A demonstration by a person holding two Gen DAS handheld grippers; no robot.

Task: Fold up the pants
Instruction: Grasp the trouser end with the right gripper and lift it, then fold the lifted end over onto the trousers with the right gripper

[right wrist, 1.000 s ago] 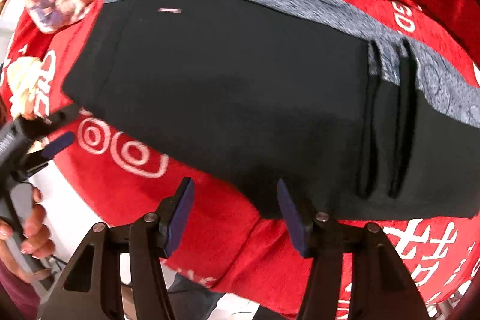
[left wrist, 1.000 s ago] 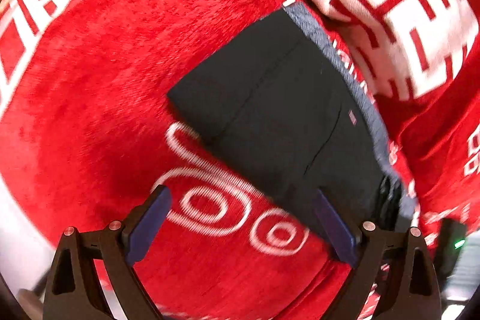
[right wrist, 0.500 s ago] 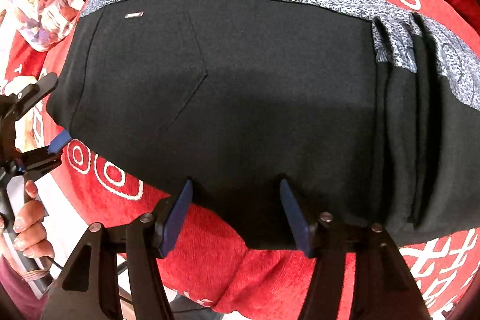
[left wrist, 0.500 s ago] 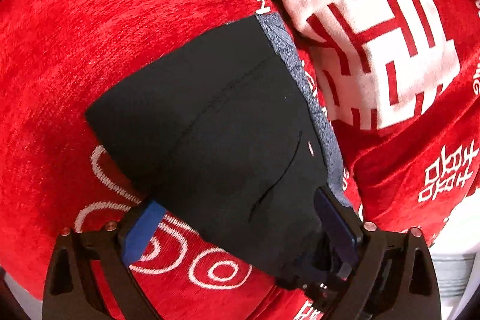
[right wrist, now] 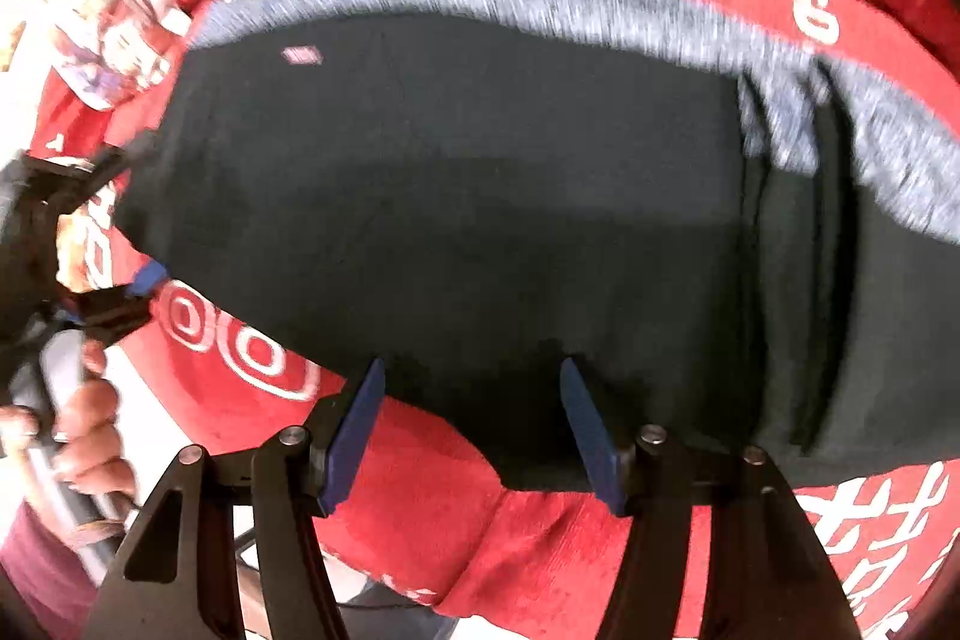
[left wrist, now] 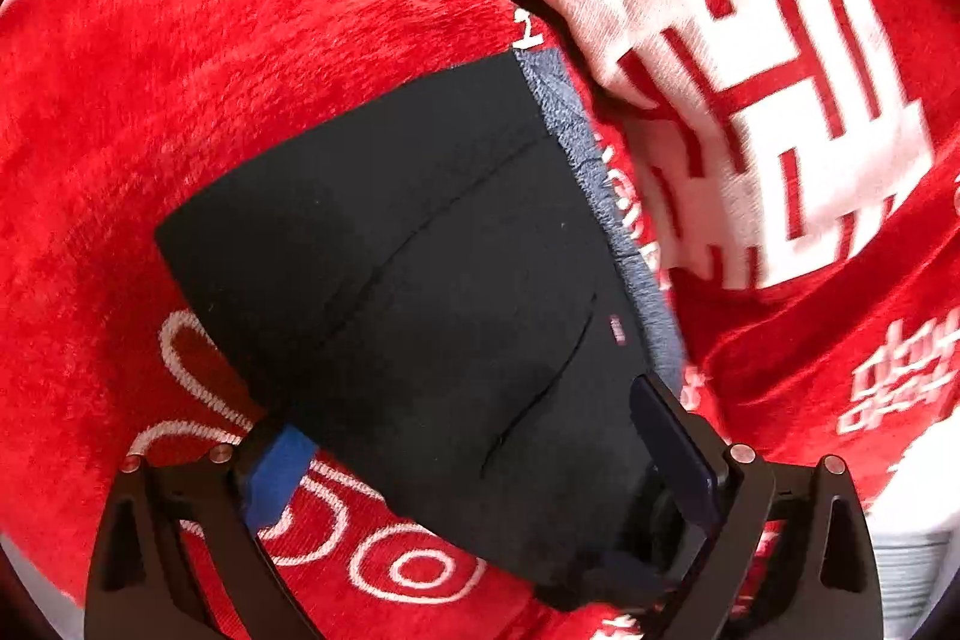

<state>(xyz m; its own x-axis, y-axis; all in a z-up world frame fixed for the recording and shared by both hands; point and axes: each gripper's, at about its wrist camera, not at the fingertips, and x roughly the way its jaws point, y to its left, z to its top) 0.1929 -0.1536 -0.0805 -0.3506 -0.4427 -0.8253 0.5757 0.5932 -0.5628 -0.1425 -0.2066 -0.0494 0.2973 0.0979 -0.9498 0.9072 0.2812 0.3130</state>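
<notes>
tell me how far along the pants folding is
Done: the black pants already lie as a layered stack on the red blanket, stacked fold edges showing at one end. In hand: both hand-held grippers straddle the near edge, the left hand-held gripper closing around a corner, the right hand-held gripper open over the hem. Left: probably gripping that edge for one more fold.

The pants (left wrist: 420, 268) lie folded on the blanket (left wrist: 180, 100), filling my left view from centre to 5 o'clock. My left gripper (left wrist: 468, 448) straddles their near corner at 6 o'clock, jaws closing. In my right view the pants (right wrist: 480, 196) span 9 to 3 o'clock; my right gripper (right wrist: 468, 430) straddles their near edge at 6.
</notes>
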